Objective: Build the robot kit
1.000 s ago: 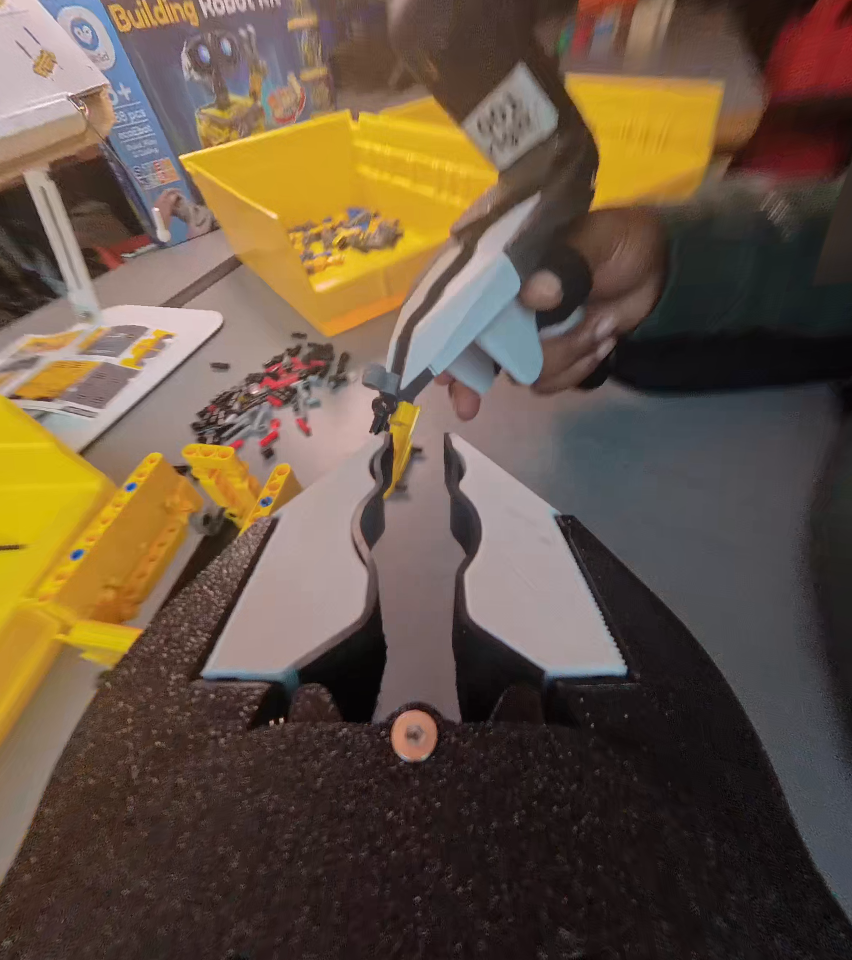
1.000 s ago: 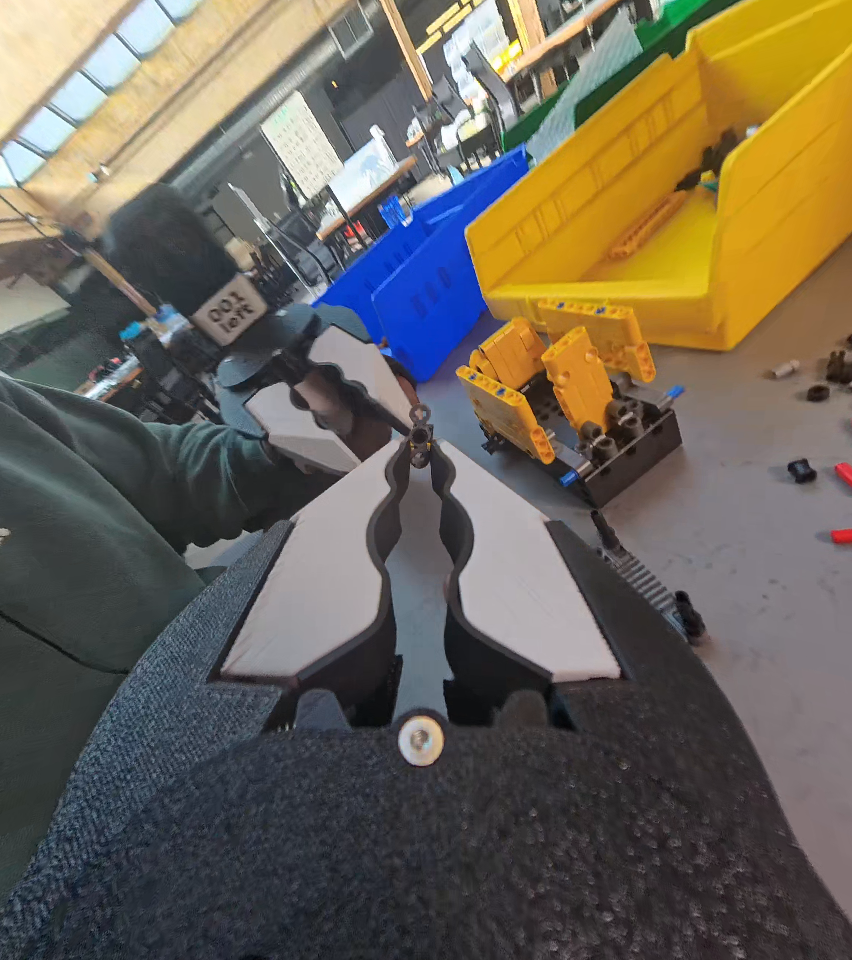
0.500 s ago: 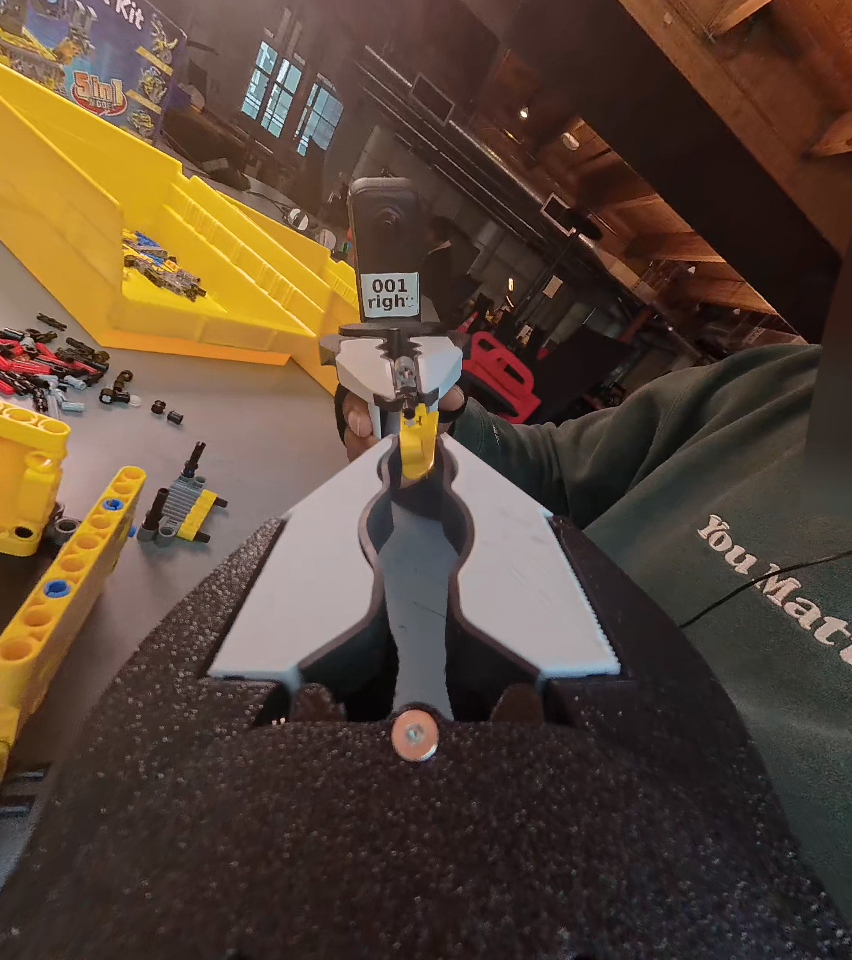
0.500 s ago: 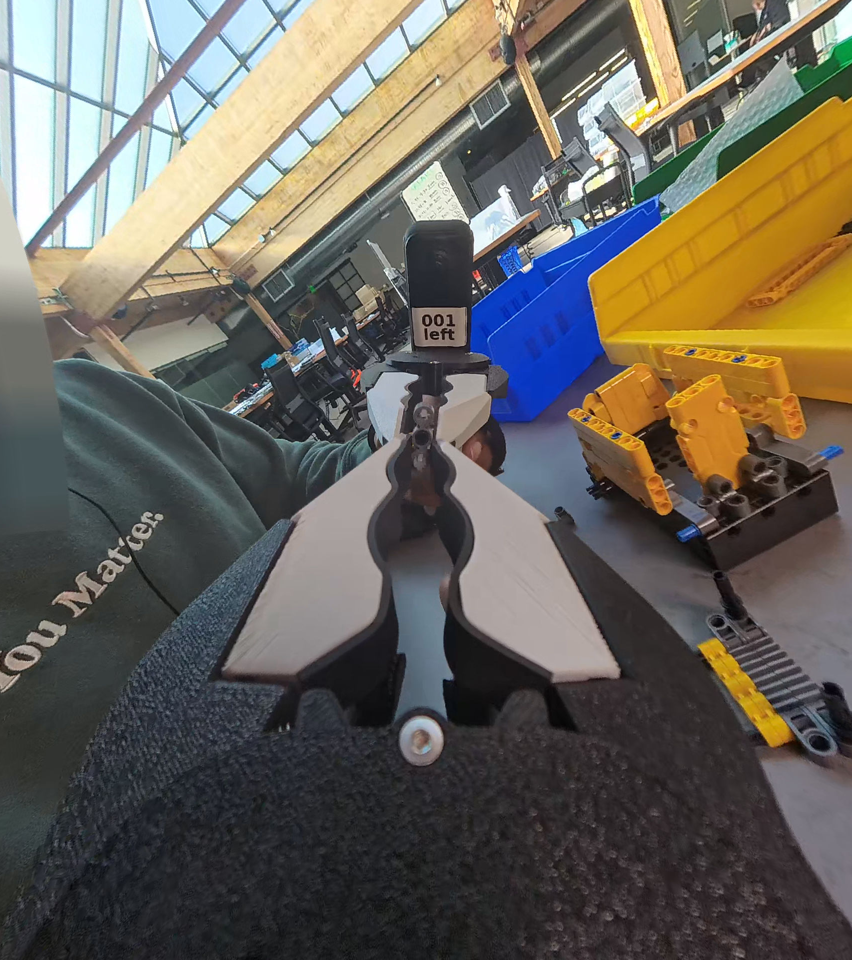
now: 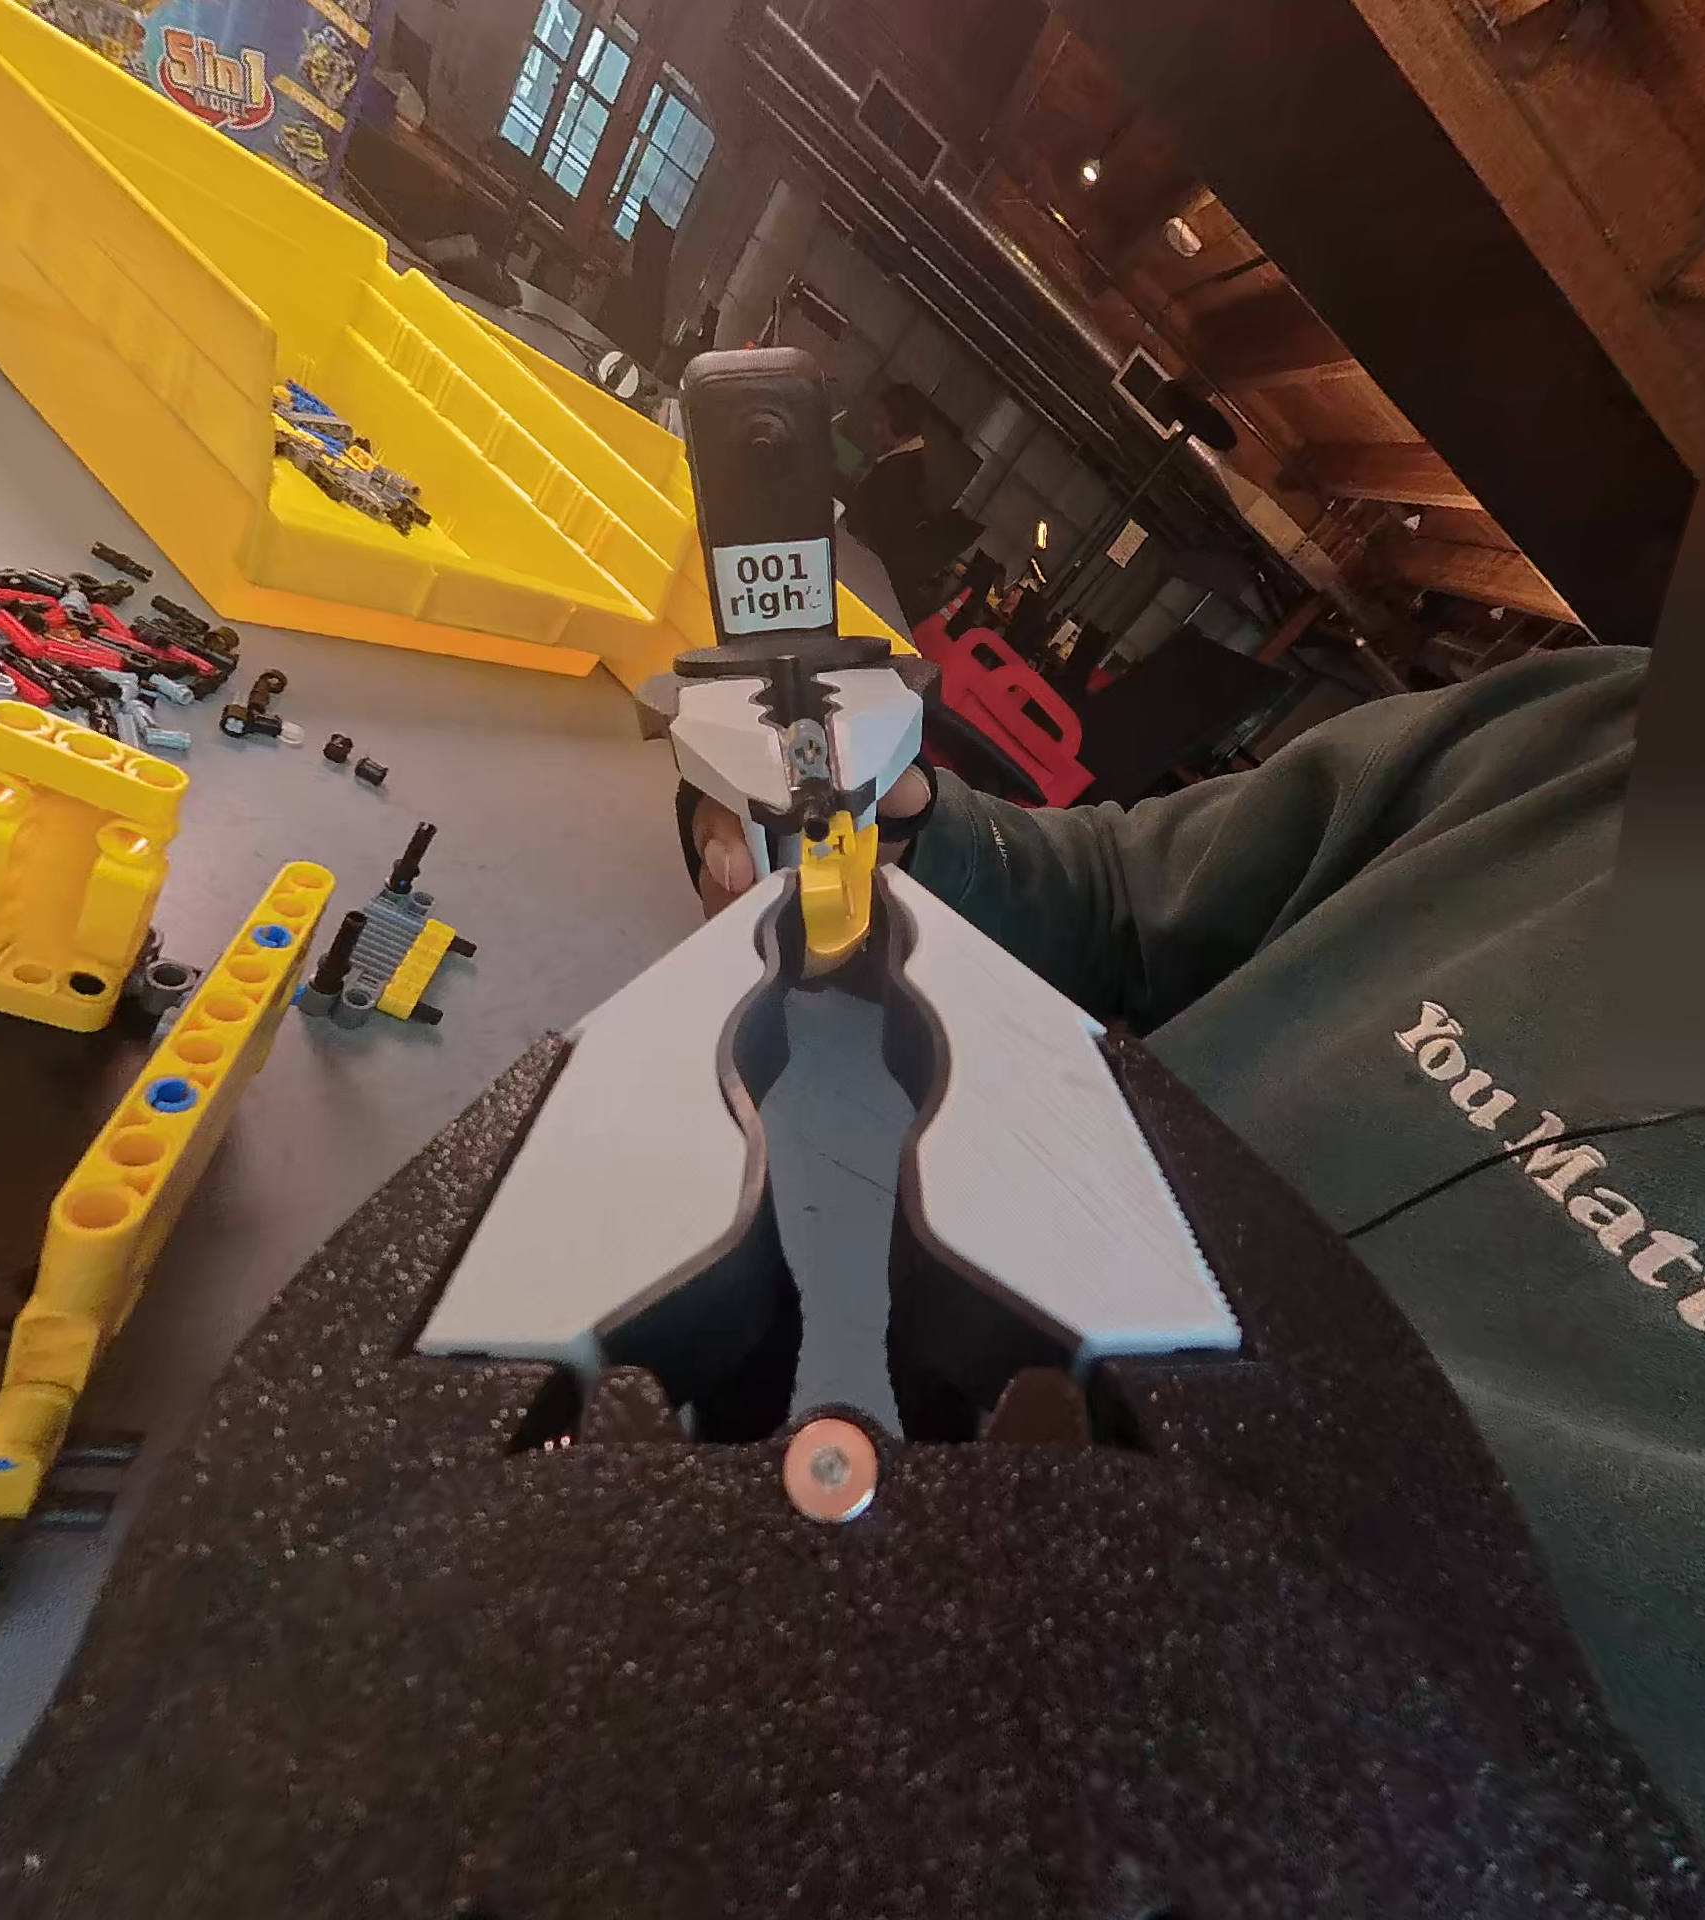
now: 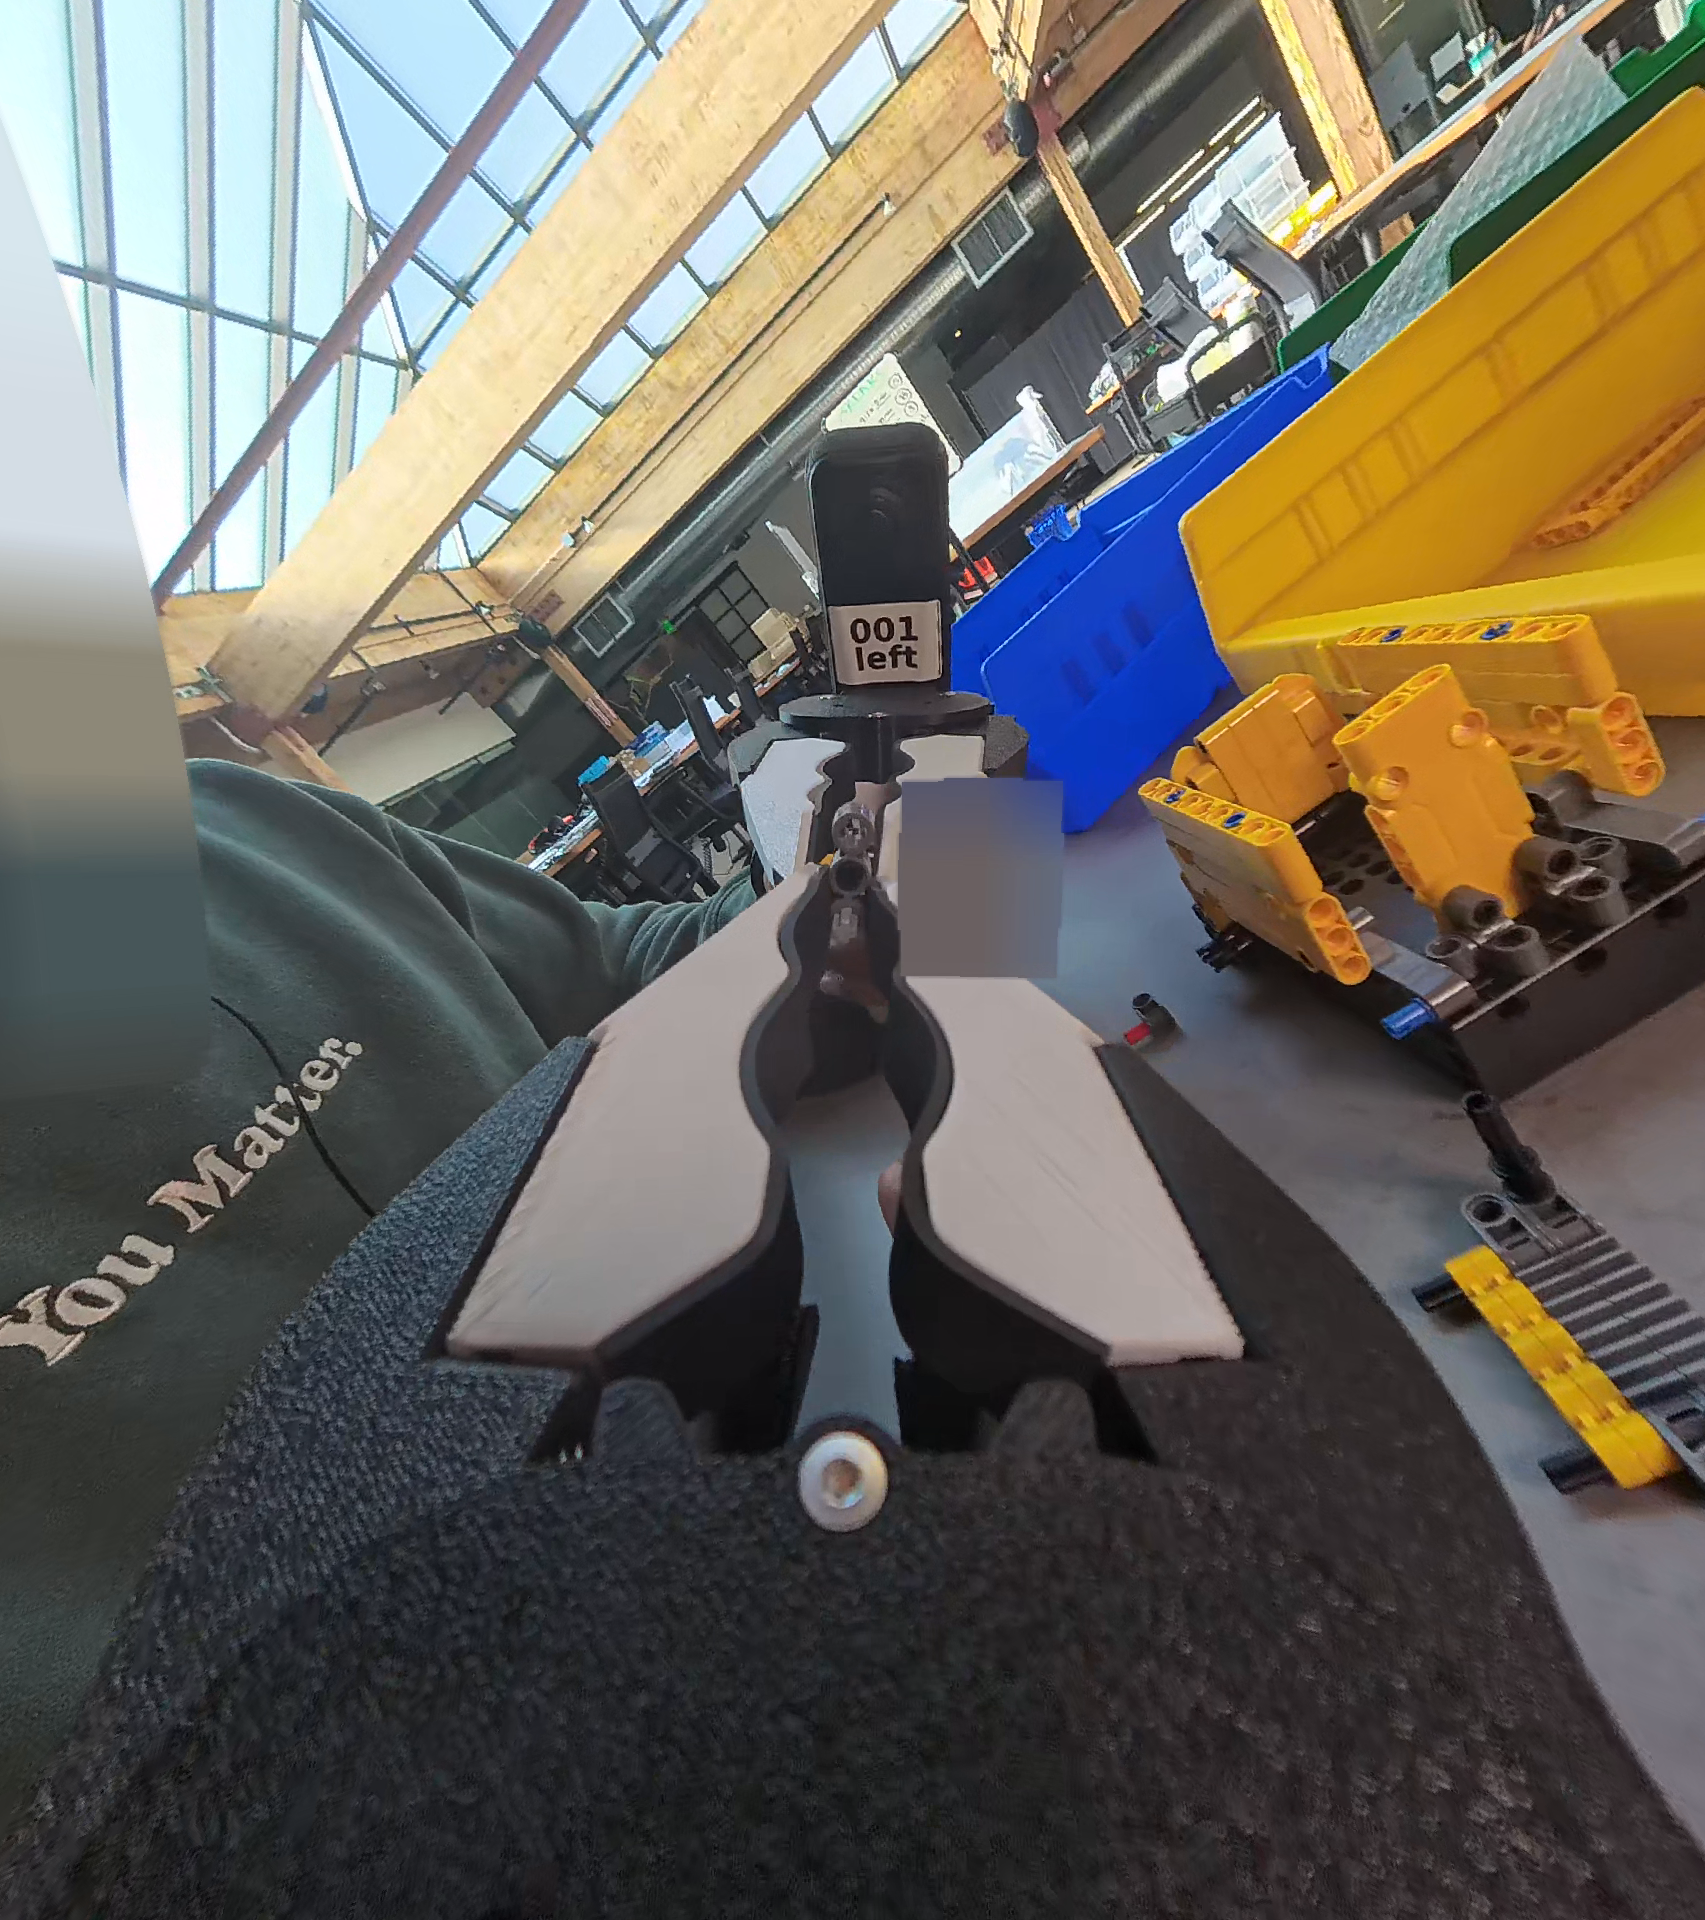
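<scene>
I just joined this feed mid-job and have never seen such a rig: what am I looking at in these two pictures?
A person holds two hand-held grippers, each carrying its own camera looking along its fingers. The two face each other above a grey table. In the left wrist view, the left gripper is shut on a small yellow brick piece. In the right wrist view, the right gripper pinches a small dark pin toward it. On the table lie a half-built yellow model, loose pins and yellow bins.
</scene>
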The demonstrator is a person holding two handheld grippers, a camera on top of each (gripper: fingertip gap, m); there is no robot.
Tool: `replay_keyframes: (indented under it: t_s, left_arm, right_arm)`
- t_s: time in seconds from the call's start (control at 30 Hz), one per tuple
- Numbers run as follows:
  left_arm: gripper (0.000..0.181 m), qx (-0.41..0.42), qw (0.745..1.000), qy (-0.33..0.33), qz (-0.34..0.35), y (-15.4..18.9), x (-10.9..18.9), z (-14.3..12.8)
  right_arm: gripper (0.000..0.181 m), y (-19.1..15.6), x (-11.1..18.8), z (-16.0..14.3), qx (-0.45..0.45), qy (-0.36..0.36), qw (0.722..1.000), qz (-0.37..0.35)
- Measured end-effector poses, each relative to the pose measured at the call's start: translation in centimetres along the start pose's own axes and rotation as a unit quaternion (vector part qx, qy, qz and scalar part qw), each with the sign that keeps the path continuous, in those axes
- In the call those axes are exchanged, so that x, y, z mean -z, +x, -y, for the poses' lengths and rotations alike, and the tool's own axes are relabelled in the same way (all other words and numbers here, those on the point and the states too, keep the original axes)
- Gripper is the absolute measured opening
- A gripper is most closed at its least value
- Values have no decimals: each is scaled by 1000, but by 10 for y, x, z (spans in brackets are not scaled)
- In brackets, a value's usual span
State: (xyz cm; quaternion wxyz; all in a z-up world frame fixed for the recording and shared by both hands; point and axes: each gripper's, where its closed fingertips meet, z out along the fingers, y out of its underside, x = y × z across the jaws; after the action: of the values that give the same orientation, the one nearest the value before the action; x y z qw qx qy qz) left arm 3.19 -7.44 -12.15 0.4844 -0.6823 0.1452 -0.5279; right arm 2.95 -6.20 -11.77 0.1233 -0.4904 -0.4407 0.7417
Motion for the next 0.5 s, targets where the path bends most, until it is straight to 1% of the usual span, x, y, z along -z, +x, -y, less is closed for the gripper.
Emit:
replay_keyframes:
  t_s: [0.2,0.23,0.5]
  left_arm:
    - [11,9,1000,19,-10,-1,5,10]
    - [11,8,1000,19,-9,-1,5,10]
    - [11,6,1000,8,-10,0,4,7]
  right_arm:
    - [7,2,1,8,45,-15,999,-27]
    - [5,3,3,8,53,-18,998,-33]
    - [5,0,4,5,60,-32,997,-37]
